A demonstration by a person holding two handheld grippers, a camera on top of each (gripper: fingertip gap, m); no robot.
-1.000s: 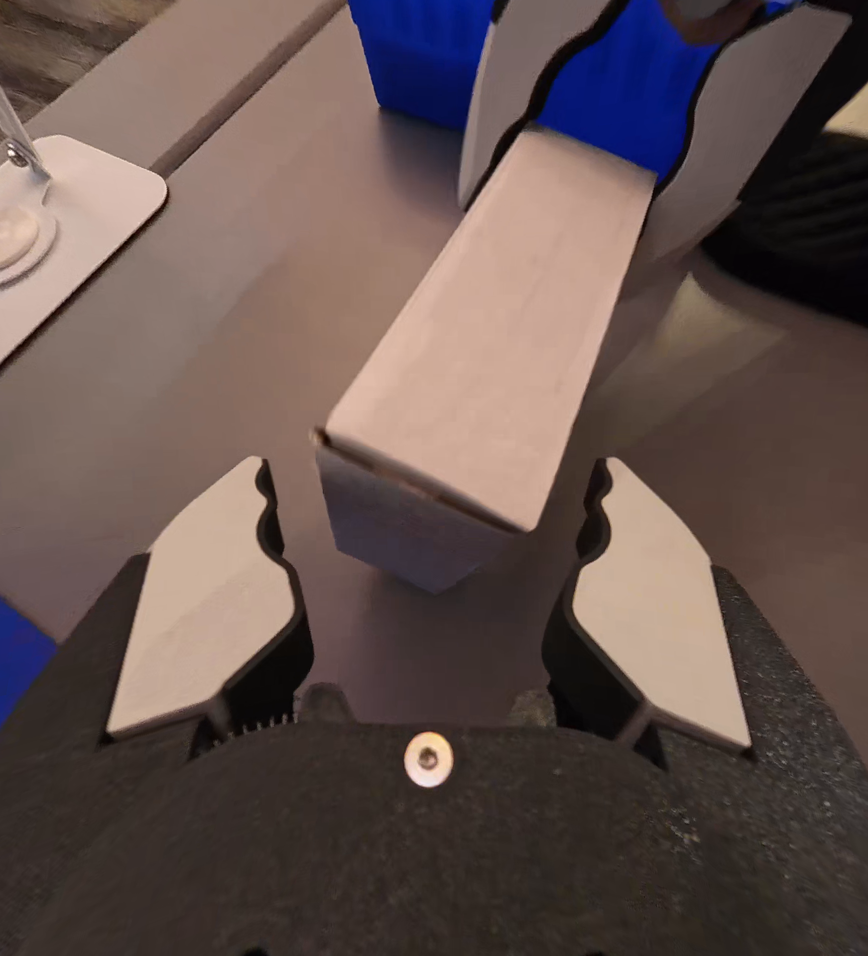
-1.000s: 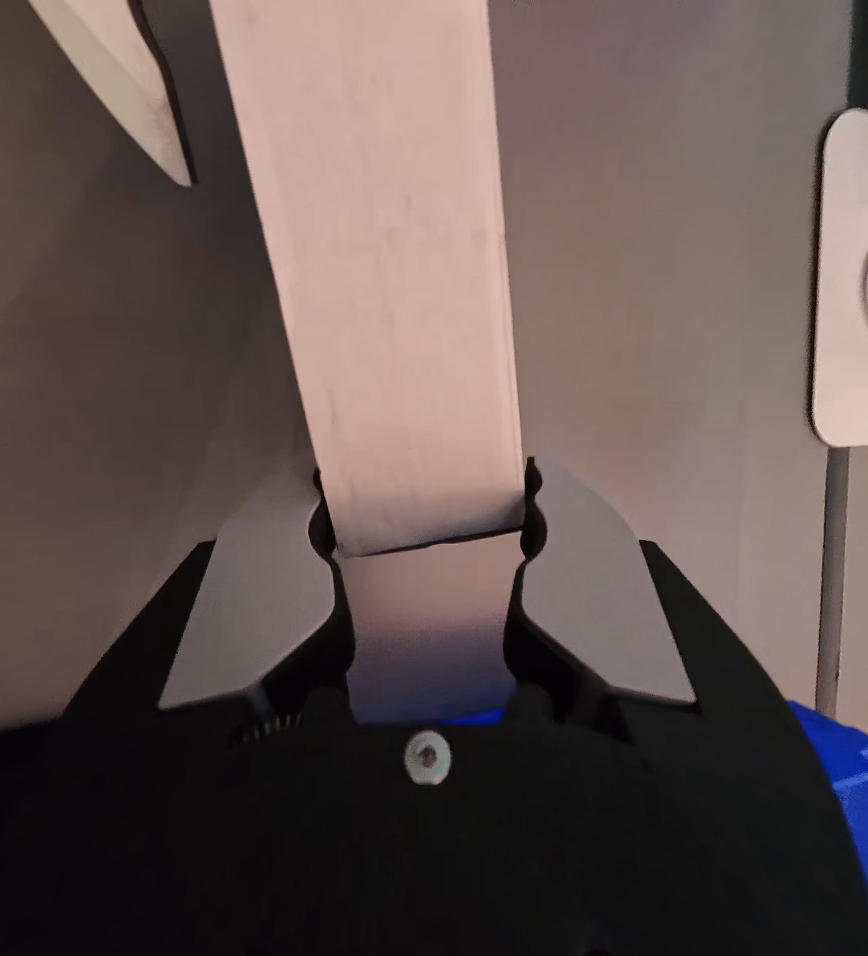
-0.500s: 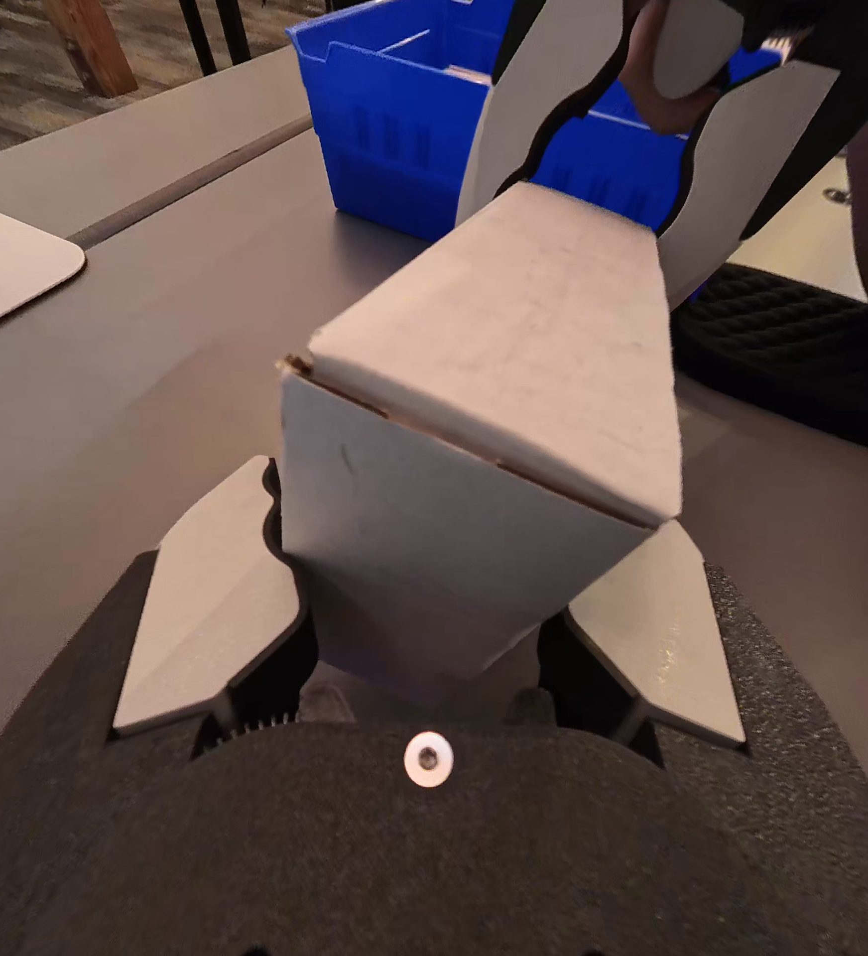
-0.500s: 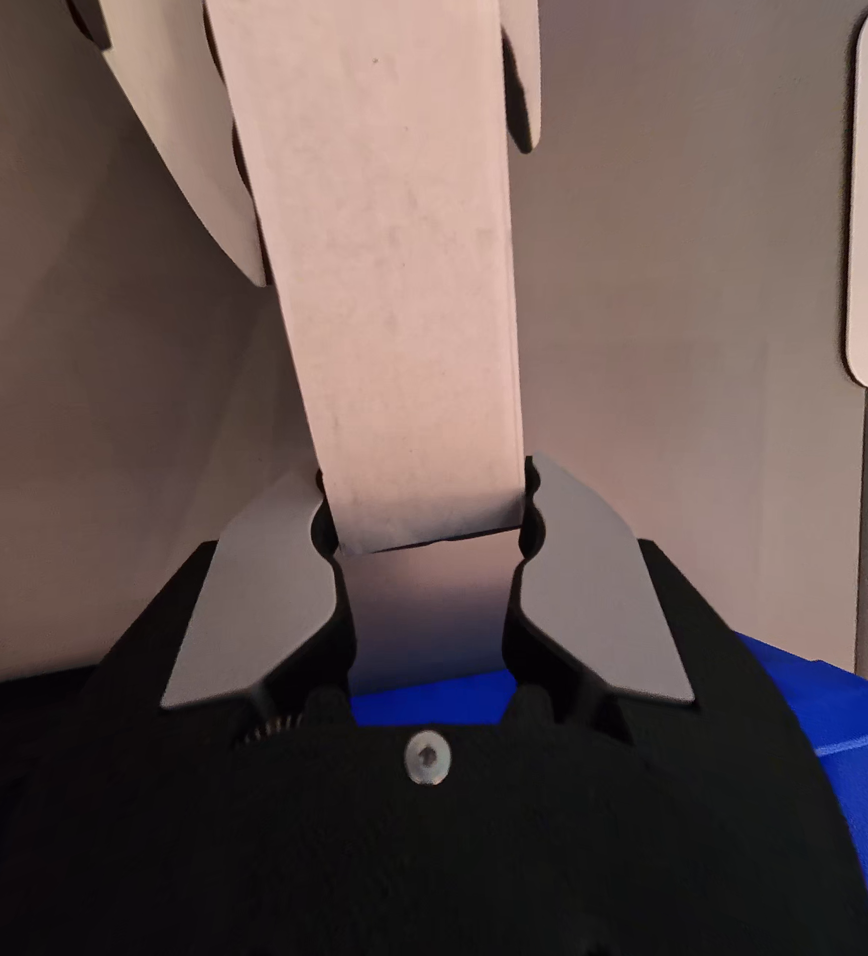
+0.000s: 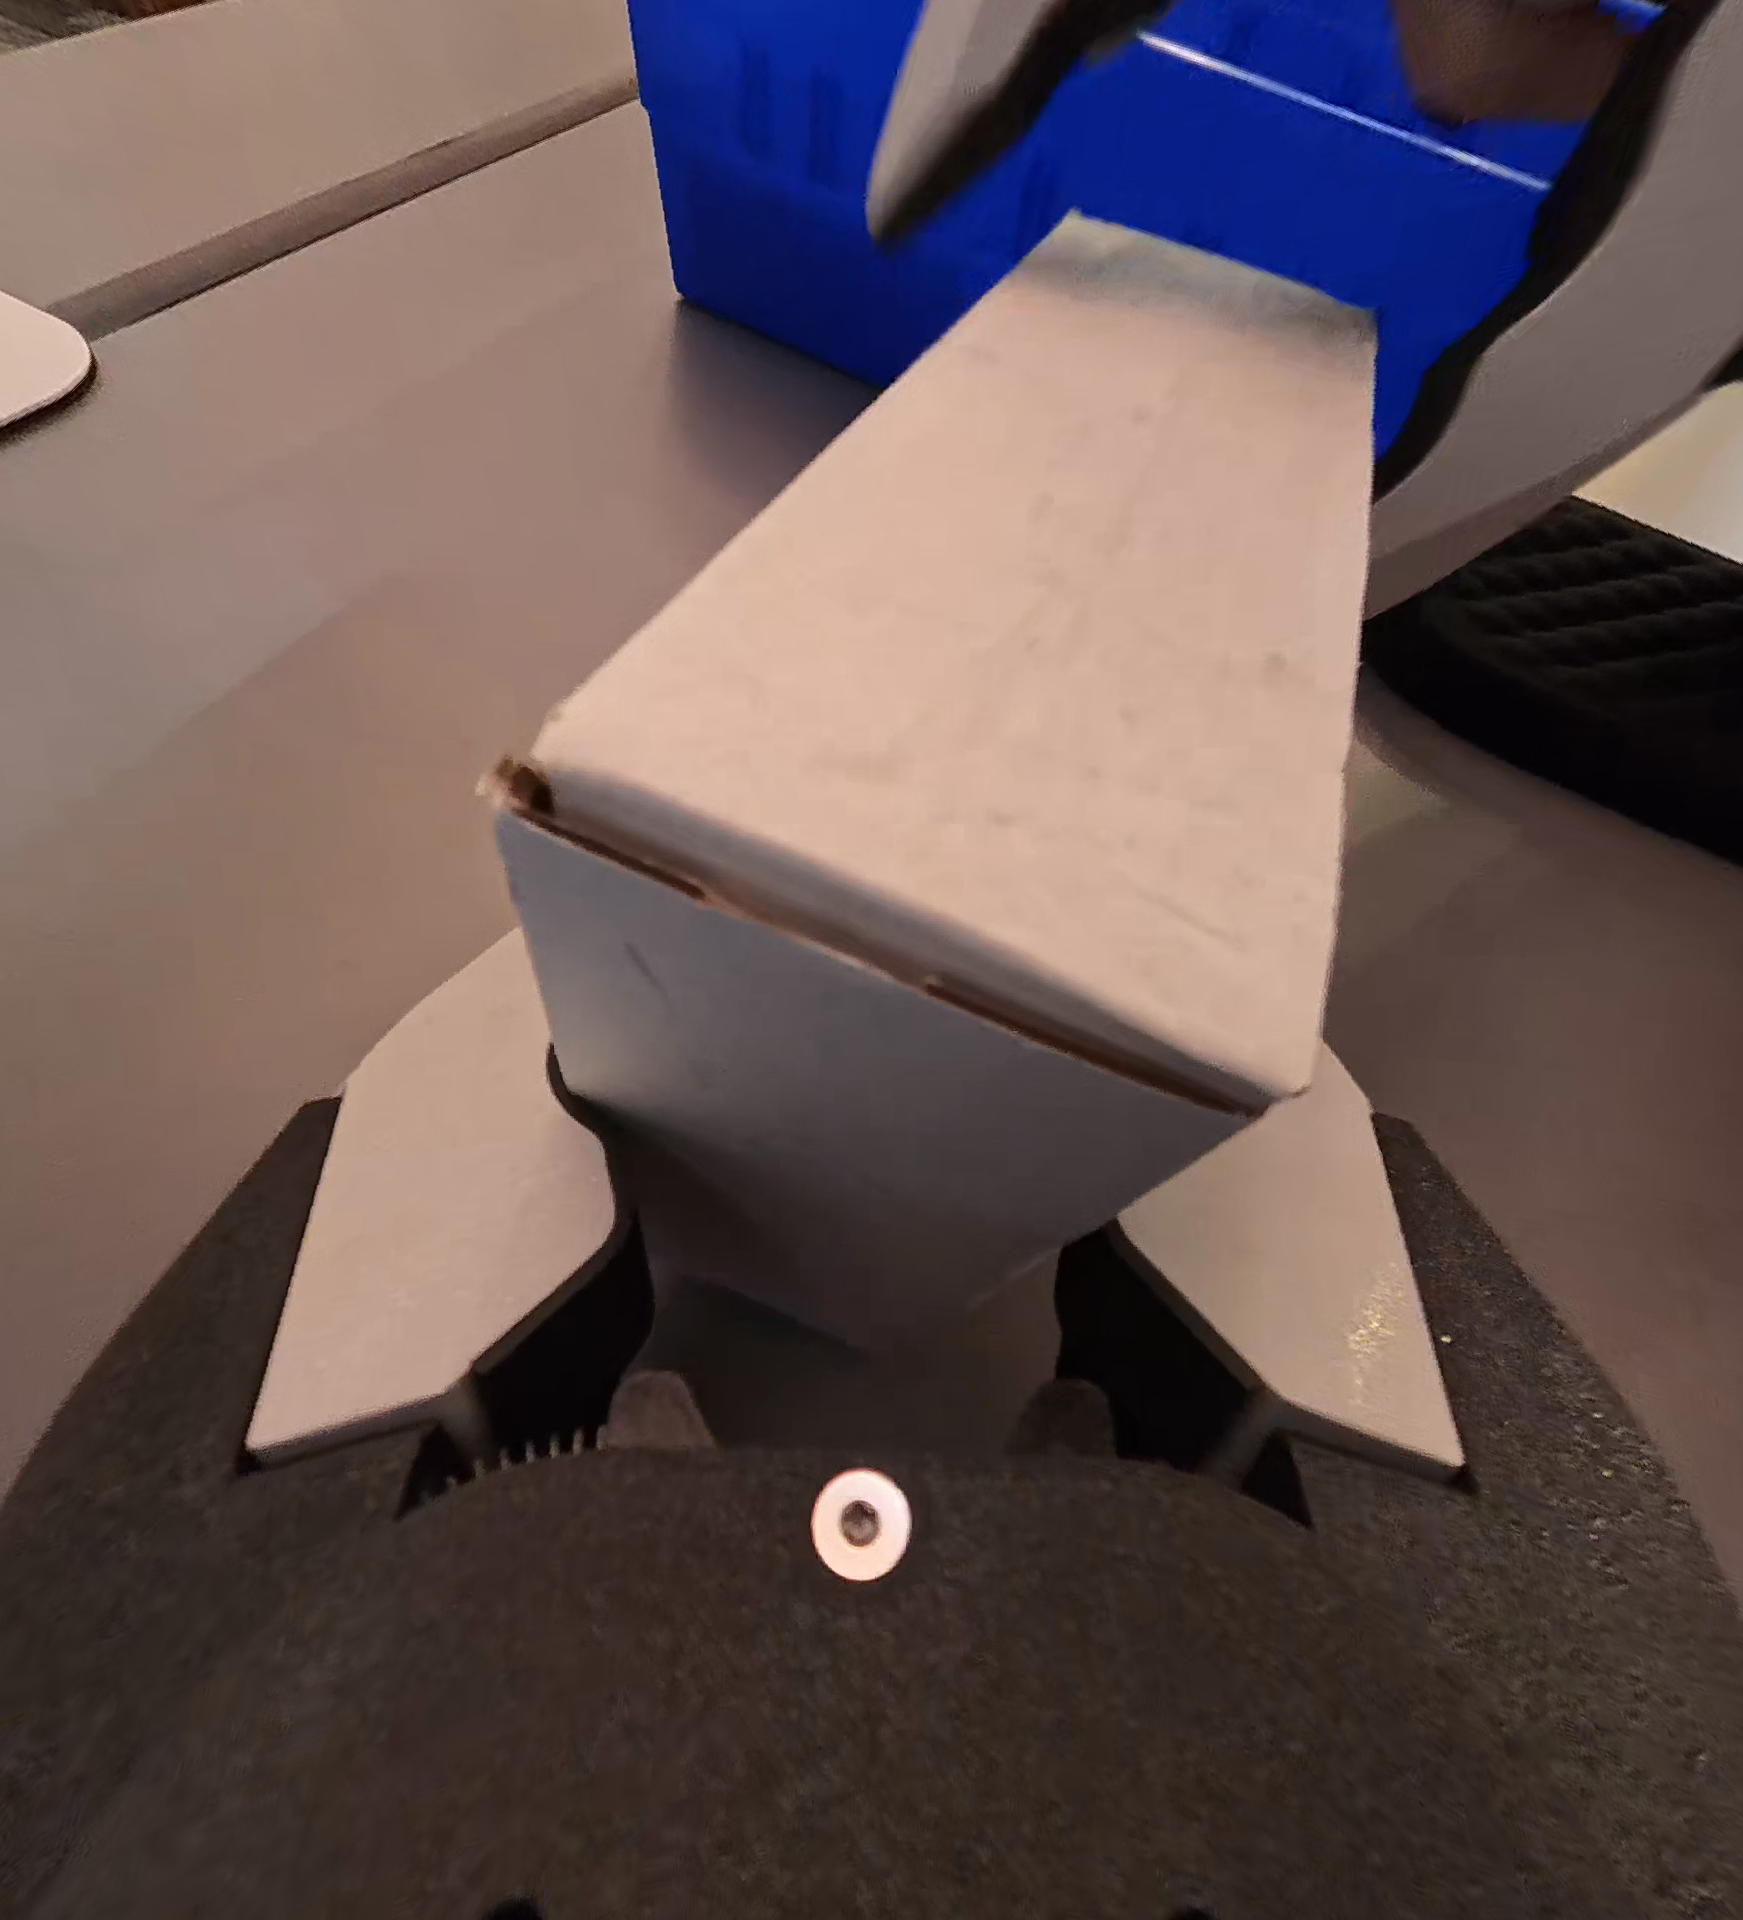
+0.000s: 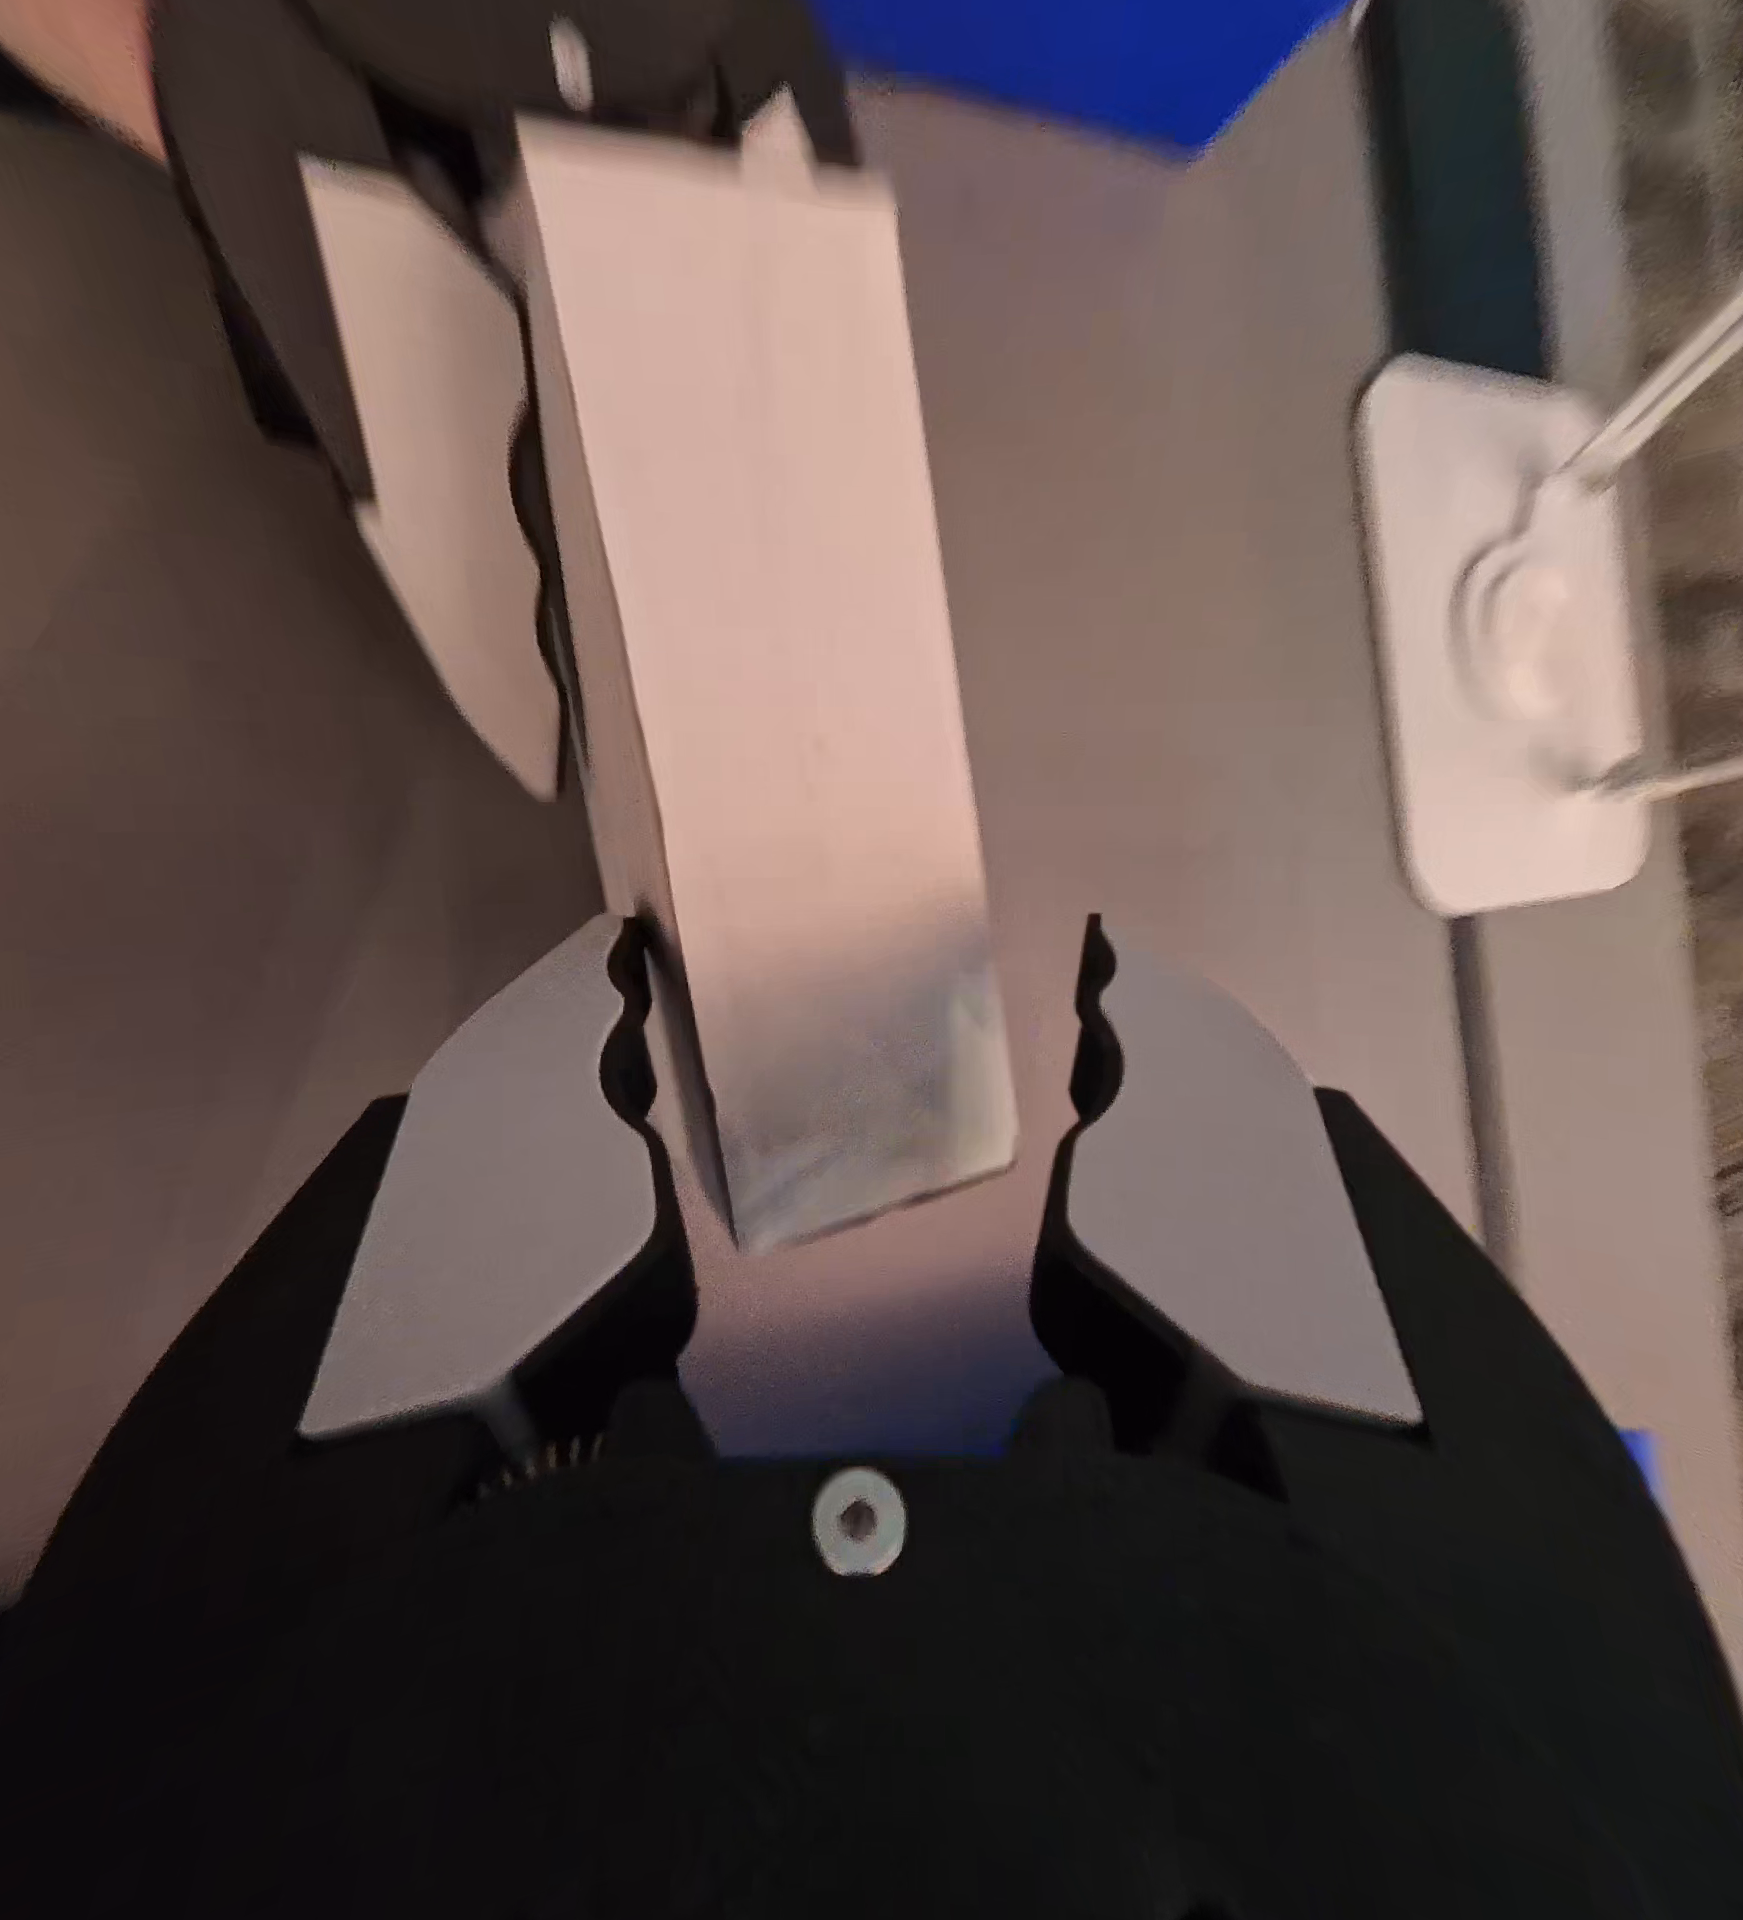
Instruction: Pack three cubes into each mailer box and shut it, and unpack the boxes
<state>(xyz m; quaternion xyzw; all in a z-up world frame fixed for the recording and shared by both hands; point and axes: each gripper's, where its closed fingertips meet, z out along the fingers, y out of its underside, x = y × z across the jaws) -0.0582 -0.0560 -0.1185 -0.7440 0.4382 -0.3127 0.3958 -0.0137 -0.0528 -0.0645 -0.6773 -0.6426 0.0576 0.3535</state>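
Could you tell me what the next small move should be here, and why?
Probably draw the right gripper back clear of the mailer box. Its jaws stand open, with a gap beside the box's near end, while the left gripper is clamped on the other end and holds the closed box above the table.

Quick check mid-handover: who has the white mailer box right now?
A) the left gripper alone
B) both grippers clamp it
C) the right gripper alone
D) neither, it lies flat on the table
A: the left gripper is shut on the near end of the mailer box, while the right gripper stands open, a gap showing beside the box end.
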